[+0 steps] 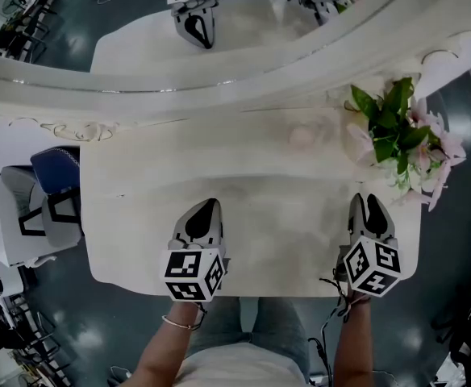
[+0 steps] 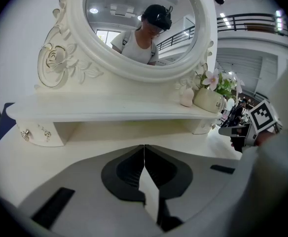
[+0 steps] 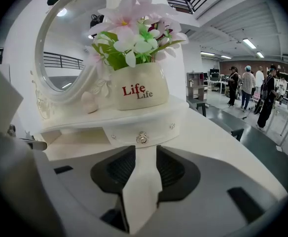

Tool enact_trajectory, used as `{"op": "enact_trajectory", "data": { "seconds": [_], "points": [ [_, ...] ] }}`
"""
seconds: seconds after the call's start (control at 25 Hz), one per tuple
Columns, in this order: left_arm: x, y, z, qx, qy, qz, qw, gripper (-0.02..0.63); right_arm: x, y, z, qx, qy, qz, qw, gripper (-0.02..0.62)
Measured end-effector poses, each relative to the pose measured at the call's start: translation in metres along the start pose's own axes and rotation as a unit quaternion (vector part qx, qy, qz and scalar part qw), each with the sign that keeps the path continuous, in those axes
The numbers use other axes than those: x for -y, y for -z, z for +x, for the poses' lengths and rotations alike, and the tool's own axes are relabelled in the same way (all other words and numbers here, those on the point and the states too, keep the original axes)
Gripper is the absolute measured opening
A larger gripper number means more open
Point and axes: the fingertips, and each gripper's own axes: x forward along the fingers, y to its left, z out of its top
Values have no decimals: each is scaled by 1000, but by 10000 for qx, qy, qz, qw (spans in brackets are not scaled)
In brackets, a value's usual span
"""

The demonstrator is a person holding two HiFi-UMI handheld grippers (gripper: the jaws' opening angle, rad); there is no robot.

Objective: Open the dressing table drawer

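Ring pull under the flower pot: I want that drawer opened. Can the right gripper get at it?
Probably yes: the right gripper is open, aimed at the ring pull, with only bare tabletop between.

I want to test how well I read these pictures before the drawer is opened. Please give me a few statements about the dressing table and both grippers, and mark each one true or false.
1. The right gripper has its jaws apart with nothing between them. True.
2. The left gripper has its jaws wide open. False: they are together and hold nothing.
3. The flower pot stands above the small drawer. True.
4. The right gripper already grips the ring handle. False: the handle lies ahead of the jaws, untouched.
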Motion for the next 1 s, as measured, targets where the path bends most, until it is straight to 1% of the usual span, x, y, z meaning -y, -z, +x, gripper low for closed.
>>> {"op": "enact_trajectory", "data": {
  "seconds": [0.68,1.0],
  "points": [
    [-8,-1,-13,43,-291,-77,9995,20,-6,-3,24,-103,-188,-171,9996,145],
    [-7,2,-16,8,-320,-72,9995,20,-6,-4,29,-92,-222,-195,9995,144]
  ]
}}
